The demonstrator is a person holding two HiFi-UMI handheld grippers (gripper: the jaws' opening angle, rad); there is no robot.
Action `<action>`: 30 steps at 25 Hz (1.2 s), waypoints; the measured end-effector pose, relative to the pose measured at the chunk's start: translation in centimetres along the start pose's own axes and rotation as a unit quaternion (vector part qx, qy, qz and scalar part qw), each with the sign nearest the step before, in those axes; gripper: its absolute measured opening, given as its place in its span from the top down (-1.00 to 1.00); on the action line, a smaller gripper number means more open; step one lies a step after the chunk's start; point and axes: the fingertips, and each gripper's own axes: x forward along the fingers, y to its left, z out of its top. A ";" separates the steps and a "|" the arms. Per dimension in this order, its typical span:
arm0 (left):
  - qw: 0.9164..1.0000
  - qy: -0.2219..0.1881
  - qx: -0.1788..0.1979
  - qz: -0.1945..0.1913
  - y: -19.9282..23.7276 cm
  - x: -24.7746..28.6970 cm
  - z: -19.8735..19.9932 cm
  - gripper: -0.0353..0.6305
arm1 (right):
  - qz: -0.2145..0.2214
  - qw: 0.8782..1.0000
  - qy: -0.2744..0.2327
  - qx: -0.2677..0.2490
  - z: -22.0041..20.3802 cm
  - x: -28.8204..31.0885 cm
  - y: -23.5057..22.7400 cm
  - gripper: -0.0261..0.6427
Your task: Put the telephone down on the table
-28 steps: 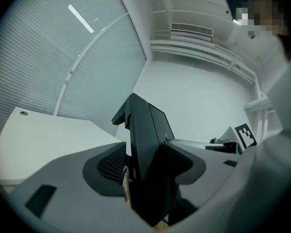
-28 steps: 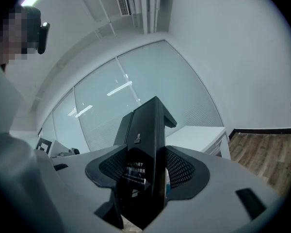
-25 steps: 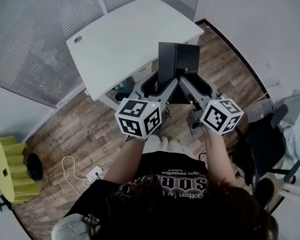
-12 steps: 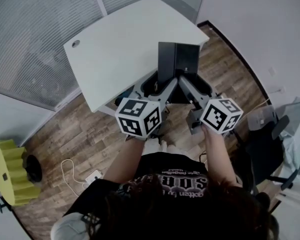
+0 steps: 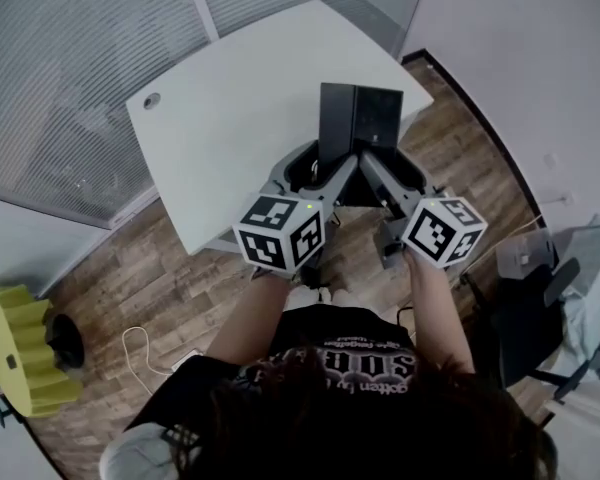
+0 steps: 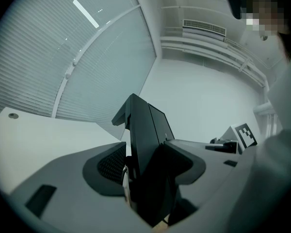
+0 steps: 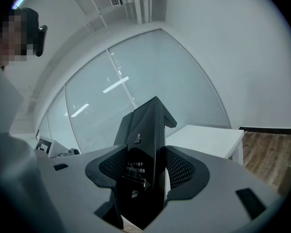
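The telephone (image 5: 357,126) is a flat black unit held upright between both grippers, over the near right edge of the white table (image 5: 235,93). My left gripper (image 5: 327,171) is shut on its left side and my right gripper (image 5: 376,166) on its right side. In the left gripper view the telephone (image 6: 142,130) rises from the left gripper (image 6: 146,181), with the table (image 6: 29,137) below at the left. In the right gripper view the right gripper (image 7: 141,181) clamps the telephone (image 7: 146,130); a small label shows on its face and the table (image 7: 209,138) lies behind.
A round cable hole (image 5: 152,100) marks the table's far left corner. On the wood floor stand a yellow ridged object (image 5: 15,343) at the left and a black office chair (image 5: 530,313) at the right. A white cable (image 5: 140,343) lies on the floor. Blinds cover the glass wall behind.
The table has come nearer under the telephone, which now hangs over more of the tabletop. Both grippers keep the same hold on it.
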 end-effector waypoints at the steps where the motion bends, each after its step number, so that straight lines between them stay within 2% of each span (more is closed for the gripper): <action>1: 1.000 0.000 0.000 0.001 0.5 0.4 0.3 0.19 | 0.001 1.000 0.001 0.000 0.2 0.7 -0.2 0.16; 18: 1.000 -0.012 -0.003 0.014 8.1 4.8 4.6 0.19 | 0.015 1.000 0.008 -0.004 2.8 10.1 -1.8 0.16; 30: 0.999 -0.014 -0.016 0.035 11.9 6.1 5.4 0.19 | 0.028 0.999 0.029 -0.003 2.6 14.5 -2.6 0.16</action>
